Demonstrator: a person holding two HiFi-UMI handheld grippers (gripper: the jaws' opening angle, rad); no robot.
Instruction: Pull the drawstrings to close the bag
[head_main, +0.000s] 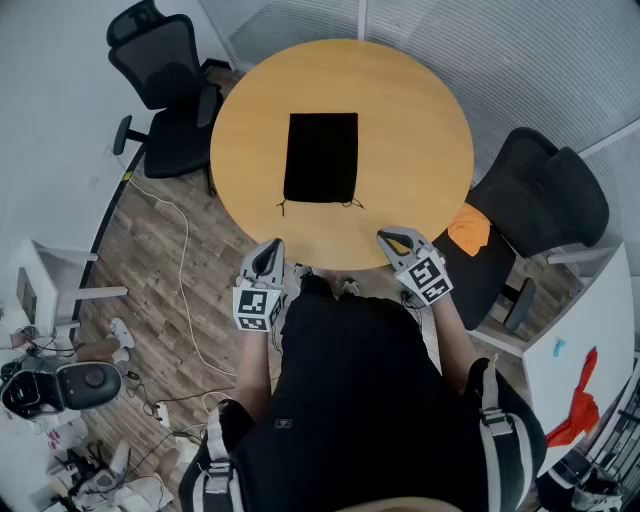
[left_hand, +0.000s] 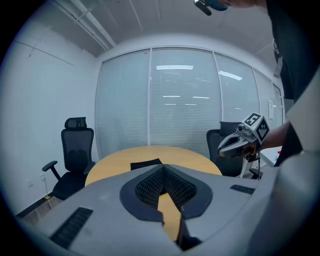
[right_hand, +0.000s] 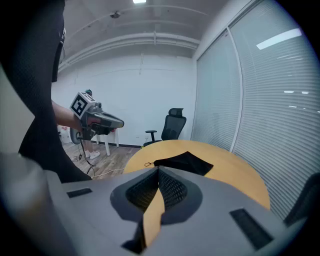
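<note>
A black drawstring bag (head_main: 321, 157) lies flat in the middle of the round wooden table (head_main: 420, 120), its mouth toward me with thin drawstring ends (head_main: 283, 207) poking out at both near corners. In the right gripper view the bag (right_hand: 184, 162) and one string end (right_hand: 148, 164) show beyond the jaws. My left gripper (head_main: 270, 249) is shut and empty, held at the table's near edge, left of the bag's mouth. My right gripper (head_main: 393, 239) is also shut and empty, at the near edge to the right. Each gripper shows in the other's view: the right gripper (left_hand: 226, 145), the left gripper (right_hand: 117, 122).
A black office chair (head_main: 165, 90) stands at the table's far left. Another black chair (head_main: 530, 215) with an orange cloth (head_main: 468, 230) sits at the right. Cables (head_main: 180, 280) run over the wooden floor. Blinds cover the glass wall (left_hand: 170, 100) behind the table.
</note>
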